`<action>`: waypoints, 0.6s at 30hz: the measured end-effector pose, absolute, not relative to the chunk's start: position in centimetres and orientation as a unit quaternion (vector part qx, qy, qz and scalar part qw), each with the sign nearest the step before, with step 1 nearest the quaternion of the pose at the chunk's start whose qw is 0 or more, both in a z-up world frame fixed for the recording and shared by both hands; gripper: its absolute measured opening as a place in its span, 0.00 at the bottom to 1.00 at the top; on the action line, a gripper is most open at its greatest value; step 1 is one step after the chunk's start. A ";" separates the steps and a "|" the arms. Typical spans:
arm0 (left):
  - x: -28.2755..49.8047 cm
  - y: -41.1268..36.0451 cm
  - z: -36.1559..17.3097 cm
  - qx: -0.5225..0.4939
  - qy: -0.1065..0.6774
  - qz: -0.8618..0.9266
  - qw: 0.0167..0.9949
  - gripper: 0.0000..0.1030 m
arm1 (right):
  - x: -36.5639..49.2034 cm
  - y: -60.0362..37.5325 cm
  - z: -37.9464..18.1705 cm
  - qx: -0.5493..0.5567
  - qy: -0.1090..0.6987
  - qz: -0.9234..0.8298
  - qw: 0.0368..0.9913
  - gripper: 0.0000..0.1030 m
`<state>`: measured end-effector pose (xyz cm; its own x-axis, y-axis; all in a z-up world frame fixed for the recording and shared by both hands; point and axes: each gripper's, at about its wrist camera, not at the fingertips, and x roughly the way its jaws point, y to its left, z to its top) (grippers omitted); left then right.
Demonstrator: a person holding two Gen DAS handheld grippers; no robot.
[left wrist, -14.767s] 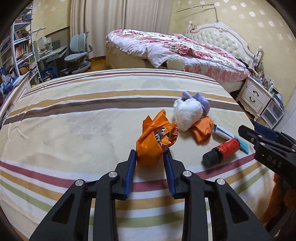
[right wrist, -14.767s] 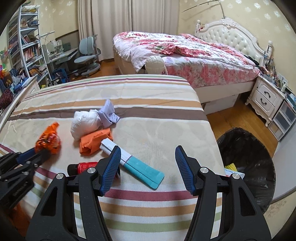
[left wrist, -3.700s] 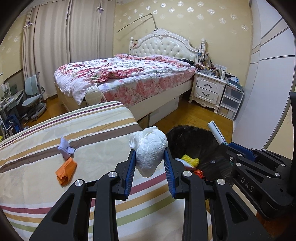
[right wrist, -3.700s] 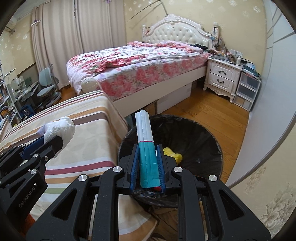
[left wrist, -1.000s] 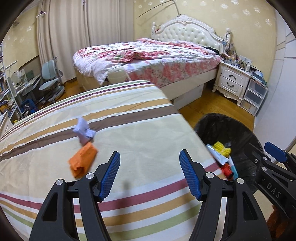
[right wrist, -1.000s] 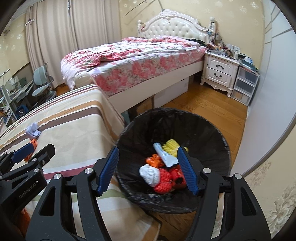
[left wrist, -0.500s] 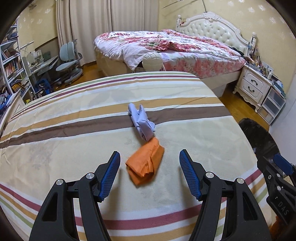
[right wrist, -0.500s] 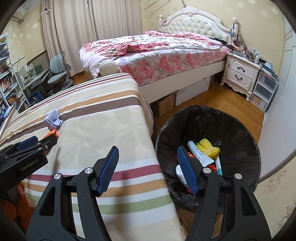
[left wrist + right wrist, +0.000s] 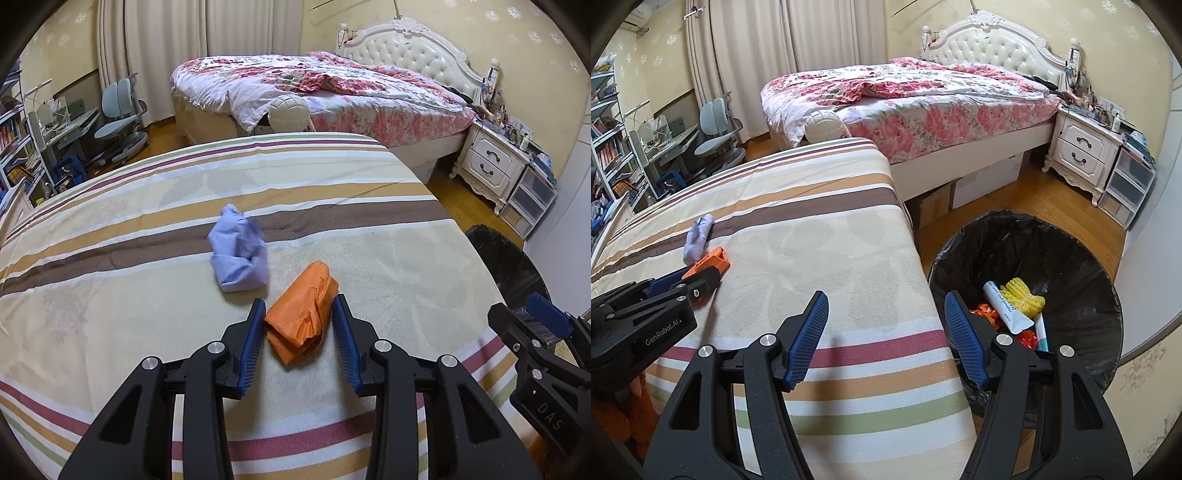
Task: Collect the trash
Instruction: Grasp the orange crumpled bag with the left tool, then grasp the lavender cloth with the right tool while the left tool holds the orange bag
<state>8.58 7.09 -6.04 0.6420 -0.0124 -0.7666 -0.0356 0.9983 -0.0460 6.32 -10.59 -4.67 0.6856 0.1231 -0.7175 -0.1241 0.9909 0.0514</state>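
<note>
An orange crumpled wrapper (image 9: 301, 325) lies on the striped cloth (image 9: 129, 295). My left gripper (image 9: 299, 301) is closing on it, its blue pads touching both sides. Just beyond it sits a pale purple wad (image 9: 238, 258). In the right wrist view the same wrapper (image 9: 714, 260) and wad (image 9: 698, 234) show at the left, with the left gripper (image 9: 698, 284) at the wrapper. My right gripper (image 9: 886, 295) hangs open and empty over the cloth's right edge, beside the black-lined trash bin (image 9: 960, 251), which holds a white tube, yellow netting and red and orange scraps.
The bin (image 9: 506, 258) stands on the wooden floor off the right edge of the cloth. Behind are a flowered bed (image 9: 332, 85), a white nightstand (image 9: 491, 162) and plastic drawers. A desk, chair (image 9: 118, 122) and bookshelves stand at the far left.
The left jaws have narrowed from wide apart to flanking the orange wrapper. Both views swung left from the bin towards the cloth over the last second, then held.
</note>
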 end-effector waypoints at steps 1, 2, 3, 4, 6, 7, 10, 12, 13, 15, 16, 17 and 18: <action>8.4 7.3 -6.0 -0.029 0.422 0.007 0.906 0.37 | 6.4 -10.5 -4.6 -0.001 0.391 0.069 0.918 0.62; 8.2 7.5 -6.0 -0.030 0.422 0.007 0.906 0.37 | 6.4 -10.1 -4.6 -0.003 0.392 0.073 0.917 0.62; 7.9 7.8 -6.0 -0.033 0.422 0.009 0.906 0.37 | 6.3 -10.0 -4.7 -0.004 0.392 0.076 0.917 0.62; 7.7 8.1 -6.0 -0.035 0.422 0.011 0.906 0.37 | 6.3 -9.5 -4.7 -0.005 0.393 0.081 0.916 0.62; 7.1 9.1 -5.9 -0.040 0.421 0.018 0.906 0.37 | 6.3 -8.9 -4.8 -0.009 0.395 0.089 0.914 0.62; 7.0 9.6 -5.8 -0.042 0.421 0.022 0.906 0.37 | 6.4 -8.4 -4.7 -0.012 0.395 0.094 0.914 0.62; 6.6 11.3 -5.6 -0.047 0.417 0.039 0.907 0.37 | 6.4 -7.0 -4.7 -0.019 0.397 0.110 0.911 0.62; 6.5 12.6 -5.5 -0.059 0.419 0.047 0.905 0.37 | 6.4 -6.0 -4.8 -0.022 0.399 0.120 0.909 0.62; 6.4 13.1 -5.4 -0.063 0.418 0.051 0.905 0.37 | 6.5 -5.3 -4.9 -0.025 0.401 0.126 0.907 0.62; 6.1 14.0 -5.3 -0.067 0.414 0.059 0.906 0.37 | 6.5 -4.4 -4.9 -0.026 0.404 0.135 0.904 0.62; 5.9 14.4 -5.2 -0.066 0.413 0.063 0.906 0.37 | 6.5 -3.8 -4.9 -0.027 0.406 0.141 0.903 0.62; 5.8 14.8 -5.3 -0.066 0.412 0.067 0.906 0.37 | 6.6 -3.3 -4.9 -0.029 0.407 0.145 0.902 0.62; 5.7 15.2 -5.3 -0.065 0.412 0.070 0.906 0.37 | 6.7 -2.7 -4.9 -0.032 0.408 0.149 0.900 0.62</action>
<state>5.70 15.15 -5.31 0.6504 0.0722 -0.7562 -0.1802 0.9817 -0.0612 6.71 -2.74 -4.90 0.6228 0.2419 -0.7440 -0.2940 0.9537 0.0640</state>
